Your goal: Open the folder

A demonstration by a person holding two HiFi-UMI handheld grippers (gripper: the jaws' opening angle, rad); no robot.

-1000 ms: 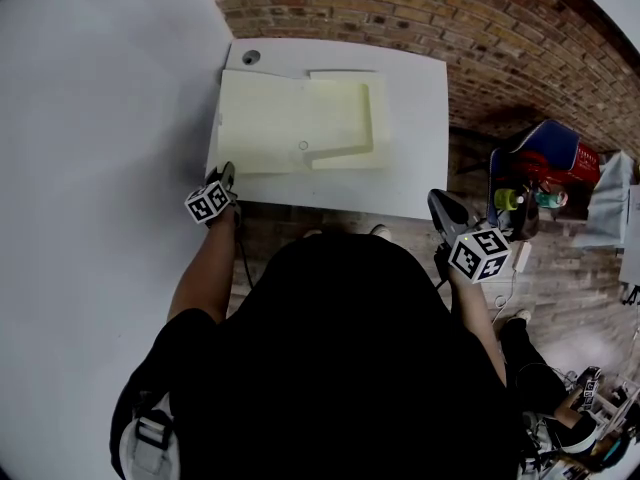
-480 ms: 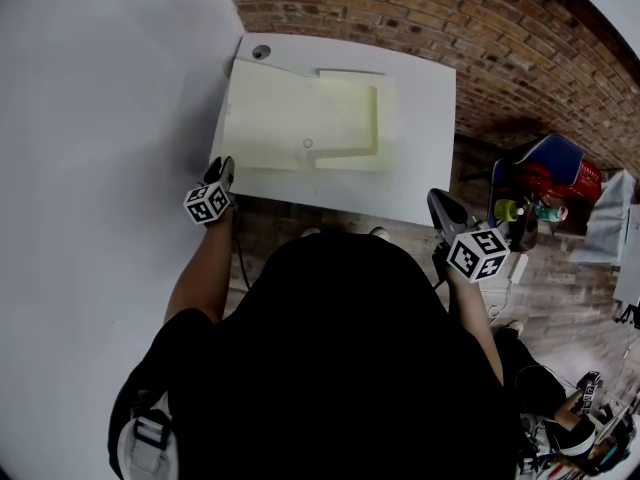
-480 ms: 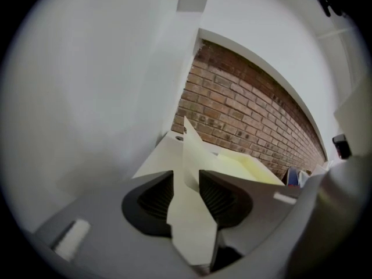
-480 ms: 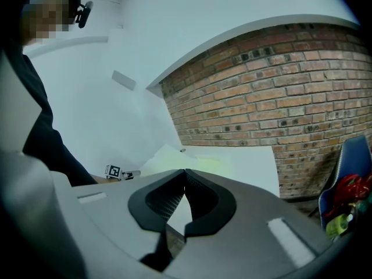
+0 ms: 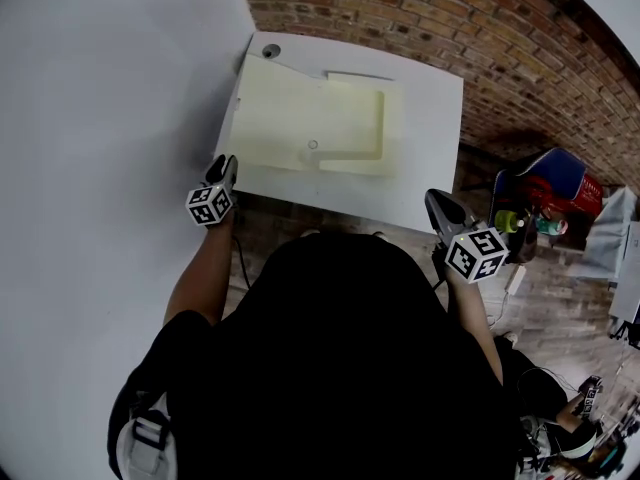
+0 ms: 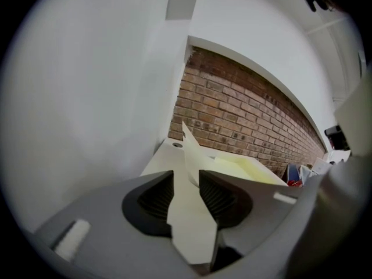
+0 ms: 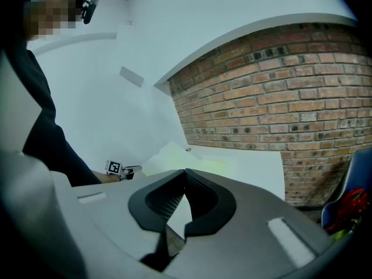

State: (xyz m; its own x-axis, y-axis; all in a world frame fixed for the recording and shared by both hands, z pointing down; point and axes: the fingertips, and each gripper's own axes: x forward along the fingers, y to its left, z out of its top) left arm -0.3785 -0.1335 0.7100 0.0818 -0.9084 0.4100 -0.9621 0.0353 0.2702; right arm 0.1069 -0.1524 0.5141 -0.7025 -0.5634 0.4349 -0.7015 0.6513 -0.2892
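Note:
A pale yellow folder lies on the white table. Its left cover is tilted up off the table. My left gripper is at the table's near left corner, shut on that cover's near corner. In the left gripper view the cover runs up between the pads of the left gripper to a raised point, and the folder's yellow inside shows beyond it. My right gripper hangs off the table's near right edge. In its own view the right gripper is shut on nothing and faces the folder.
A white wall stands close on the left and a brick wall behind the table. The table's far left corner has a round cable hole. To the right is a blue and red seat with bottles beside it.
My left gripper has risen a little with the cover's corner, and the cover's left side now tilts up off the table. The right gripper has stayed about where it was.

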